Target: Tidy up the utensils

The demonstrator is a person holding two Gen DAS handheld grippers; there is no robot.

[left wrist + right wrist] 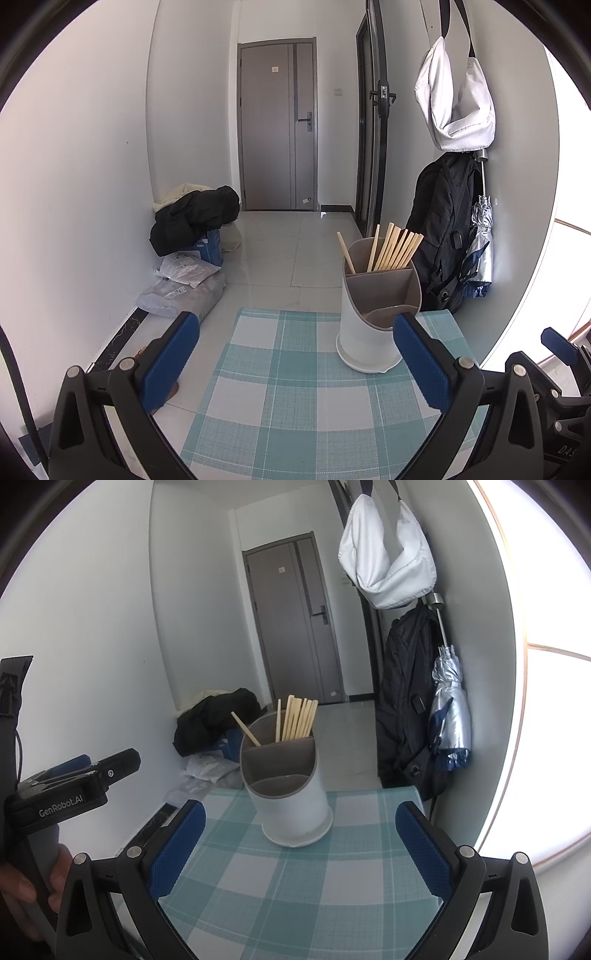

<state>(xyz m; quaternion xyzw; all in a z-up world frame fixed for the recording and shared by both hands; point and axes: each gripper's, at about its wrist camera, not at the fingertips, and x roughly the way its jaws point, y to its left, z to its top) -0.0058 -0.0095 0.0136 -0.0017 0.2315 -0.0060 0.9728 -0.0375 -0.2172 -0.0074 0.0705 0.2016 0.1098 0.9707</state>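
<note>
Left tool (295, 363) wide open, empty, right tool (299, 843) likewise

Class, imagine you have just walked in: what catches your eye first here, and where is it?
A white holder stands on the checked tablecloth, with wooden chopsticks sticking up from its back compartment. Both the left gripper and right gripper are open and hold nothing. A white bag hangs on the right wall.

Location: residential entrance hall. Indicators: grey entry door (277, 125) with lever lock; tiled floor (280, 251); white bag (456, 103), black backpack (443, 229) and folded umbrella (480, 247) hung on wall hooks; coats (195, 218) piled over parcels (184, 284) against the wall.
</note>
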